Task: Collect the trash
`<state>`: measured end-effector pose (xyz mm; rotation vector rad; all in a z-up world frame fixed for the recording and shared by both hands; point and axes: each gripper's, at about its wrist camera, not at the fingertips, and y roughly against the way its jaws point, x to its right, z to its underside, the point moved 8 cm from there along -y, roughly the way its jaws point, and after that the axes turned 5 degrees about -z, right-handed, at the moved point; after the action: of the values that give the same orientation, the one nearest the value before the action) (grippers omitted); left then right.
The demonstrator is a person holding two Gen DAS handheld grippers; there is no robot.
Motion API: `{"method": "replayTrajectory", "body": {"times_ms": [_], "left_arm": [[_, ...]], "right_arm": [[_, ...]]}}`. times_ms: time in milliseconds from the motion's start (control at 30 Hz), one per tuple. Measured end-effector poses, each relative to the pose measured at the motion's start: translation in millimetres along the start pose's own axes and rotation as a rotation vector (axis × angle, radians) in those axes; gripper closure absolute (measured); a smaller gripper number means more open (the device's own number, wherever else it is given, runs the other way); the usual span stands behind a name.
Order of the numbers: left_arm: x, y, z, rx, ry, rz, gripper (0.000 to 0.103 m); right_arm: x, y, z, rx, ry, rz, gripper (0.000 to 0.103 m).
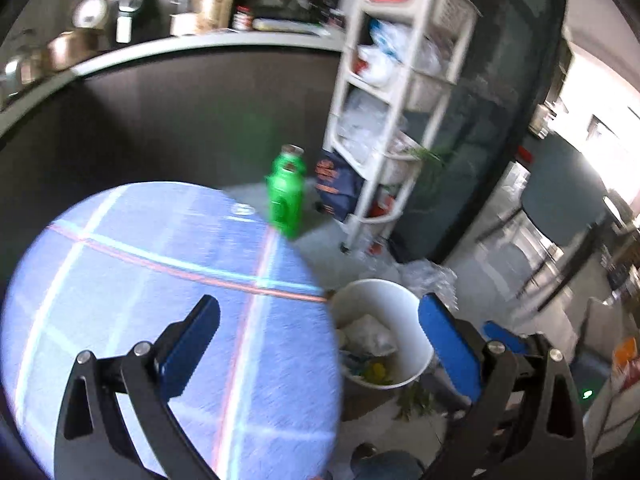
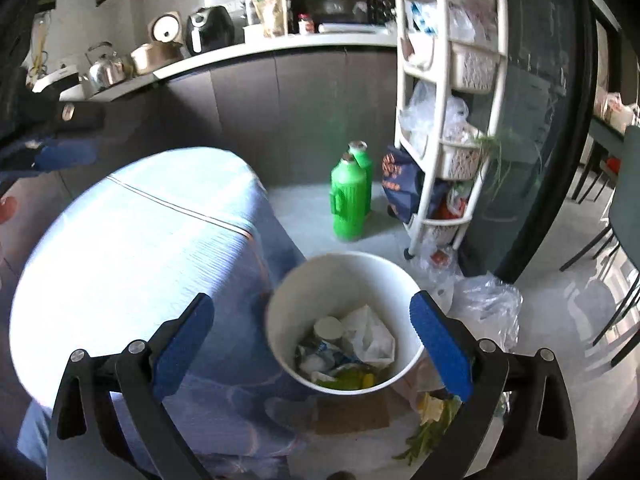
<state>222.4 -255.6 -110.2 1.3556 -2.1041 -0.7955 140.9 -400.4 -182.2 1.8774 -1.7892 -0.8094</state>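
I am holding my right gripper (image 2: 310, 326) above the white bin (image 2: 344, 322), its blue-padded fingers (image 2: 438, 344) spread wide apart with nothing between them. The bin is standing on the pale floor (image 2: 552, 320), just beside a round table draped in a light blue cloth (image 2: 132, 256). Inside the bin I am seeing crumpled white paper (image 2: 370, 334), a white cup (image 2: 328, 328), a wrapper with blue print and some yellow-green scraps at the bottom. Beside the bin, on the floor, green stalks and leaves (image 2: 426, 428) are lying next to a flat piece of brown cardboard (image 2: 352, 412), and a crumpled clear plastic bag (image 2: 486, 306) is sitting near the bin's far side.

My left gripper (image 1: 320, 320) is hanging over the edge of the same blue cloth (image 1: 160, 300), its fingers (image 1: 448, 340) also wide apart and holding nothing. That view is blurred. The bin (image 1: 384, 328) is showing between its fingertips, lower down, off the cloth's edge.

Behind the bin, two green plastic bottles (image 2: 350, 200) are standing on the floor, one just behind the other, near a white rack of baskets (image 2: 452, 100) stuffed with plastic bags. A dark blue packet (image 2: 400, 184) is leaning at the rack's foot. Farther back, the counter (image 2: 280, 50) is carrying a steel kettle (image 2: 105, 67), a pot, a black air fryer (image 2: 210, 32) and a small black oven (image 2: 340, 6).
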Motion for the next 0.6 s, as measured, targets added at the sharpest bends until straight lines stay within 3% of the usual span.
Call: {"method": "replayTrajectory", "body": {"times_ms": [300,433,600], "left_arm": [[-86,103,25,0.024,0.138,-0.193,0.004],[-116,144,43,0.051,0.128,-0.312,0.004],[-150,179,68,0.057,0.145,-0.384,0.004]], "right_arm": [[-72,80,-37,0.035,0.073,0.061,0.009],[-102,108,-47,0.054,0.042,0.069,0.009],[-141,134,-53,0.095,0.055,0.097,0.009]]}}
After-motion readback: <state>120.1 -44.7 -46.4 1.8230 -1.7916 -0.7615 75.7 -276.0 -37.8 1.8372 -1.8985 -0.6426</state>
